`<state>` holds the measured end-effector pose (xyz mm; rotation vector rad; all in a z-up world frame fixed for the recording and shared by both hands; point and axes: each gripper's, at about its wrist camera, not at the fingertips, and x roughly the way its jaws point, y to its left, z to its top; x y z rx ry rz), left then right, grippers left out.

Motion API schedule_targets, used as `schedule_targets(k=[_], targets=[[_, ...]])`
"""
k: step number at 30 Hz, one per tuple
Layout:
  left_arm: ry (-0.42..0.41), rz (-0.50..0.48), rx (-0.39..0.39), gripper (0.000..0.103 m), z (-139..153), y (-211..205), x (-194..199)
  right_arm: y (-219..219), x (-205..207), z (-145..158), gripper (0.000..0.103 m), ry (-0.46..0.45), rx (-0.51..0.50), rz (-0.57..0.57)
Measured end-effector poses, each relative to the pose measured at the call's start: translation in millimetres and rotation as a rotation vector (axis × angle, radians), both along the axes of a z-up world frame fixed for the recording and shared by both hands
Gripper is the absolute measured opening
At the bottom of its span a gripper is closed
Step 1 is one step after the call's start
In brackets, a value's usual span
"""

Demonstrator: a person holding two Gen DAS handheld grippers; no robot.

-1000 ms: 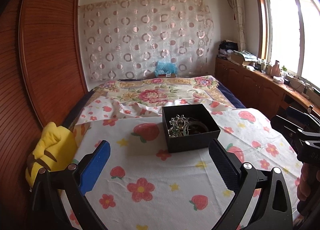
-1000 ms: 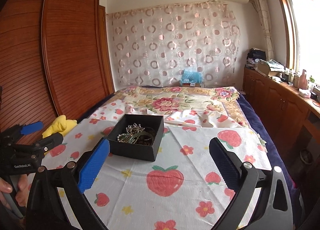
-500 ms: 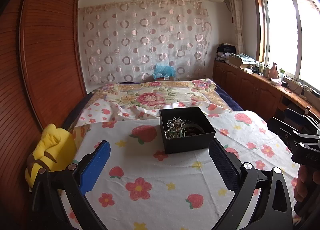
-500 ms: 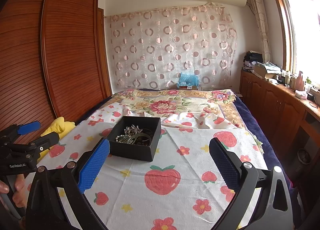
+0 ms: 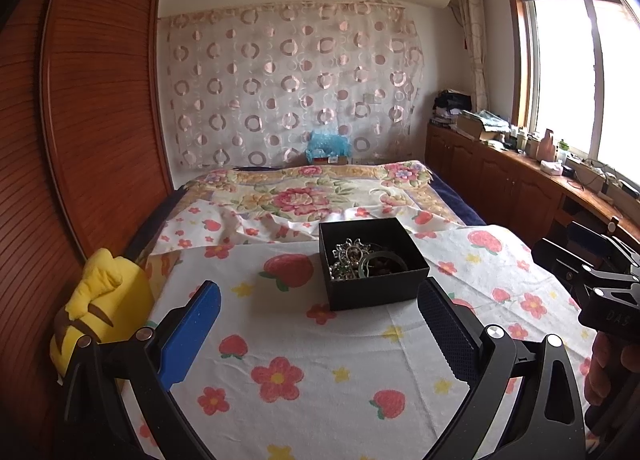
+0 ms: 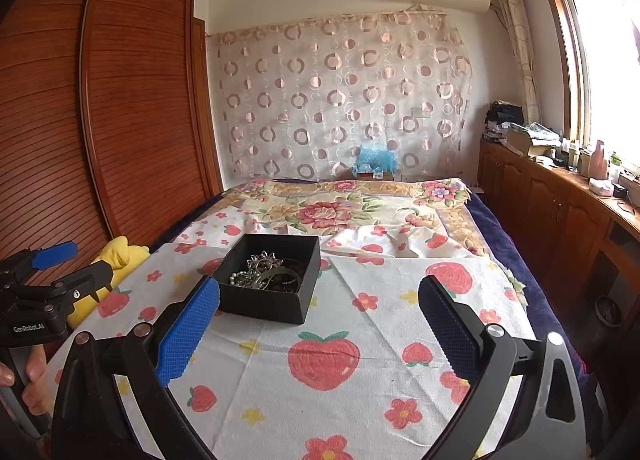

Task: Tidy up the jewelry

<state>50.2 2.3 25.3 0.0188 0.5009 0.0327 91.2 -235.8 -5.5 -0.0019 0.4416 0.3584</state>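
A black open box (image 5: 372,264) (image 6: 272,280) sits on the strawberry-print cloth (image 5: 304,340) on the bed. Inside lies a tangle of jewelry (image 5: 356,260) (image 6: 264,274): silver ornate pieces, beads and a dark bangle. My left gripper (image 5: 320,334) is open, held above the cloth just short of the box, nothing between its blue fingers (image 5: 192,332). My right gripper (image 6: 320,332) is open too, with the box ahead and left, near its left finger (image 6: 188,336). Each gripper shows at the edge of the other's view, held by a hand.
A yellow plush toy (image 5: 100,312) lies at the bed's left edge beside the wooden wardrobe (image 5: 80,120). A floral quilt (image 5: 304,196) covers the far bed. Wooden cabinets (image 6: 560,212) with clutter run under the window on the right.
Both cameras have tilted up and pulled back slightly, so the box sits a little farther off in each view. Both grippers stay open; the box and jewelry have not moved.
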Motion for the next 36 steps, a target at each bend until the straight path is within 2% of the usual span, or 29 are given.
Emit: schedule_targets(k=[36], targets=[[-0.001,-0.005,-0.002,0.095,0.0,-1.6,-1.5,-2.5,-0.8,-0.1,0.1,-0.001,0.003,0.002]])
